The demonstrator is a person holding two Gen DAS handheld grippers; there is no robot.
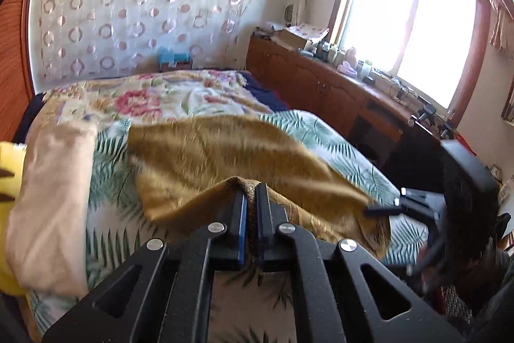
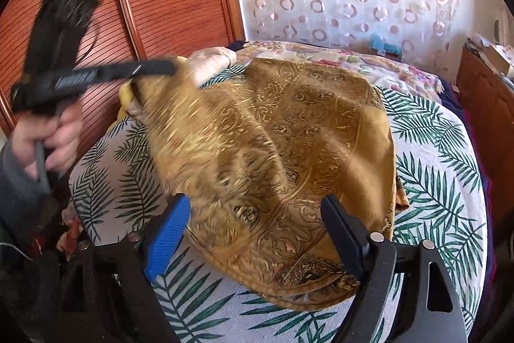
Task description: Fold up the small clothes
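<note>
We hold the gold cloth (image 1: 225, 150) mid-bed (image 2: 433, 182) | left tongs (image 1: 251, 192) pinched on its lifted corner | right tongs (image 2: 257, 214) gaping, empty, low in frame over the near hem | fold runs toward upper right

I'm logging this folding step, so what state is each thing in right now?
left gripper: shut on the cloth's edge, lifting it.
right gripper: open, holding nothing.
mustard patterned cloth: one side raised and blurred, the rest lying on the bed.
palm-leaf bedspread: spread out under the cloth.
</note>
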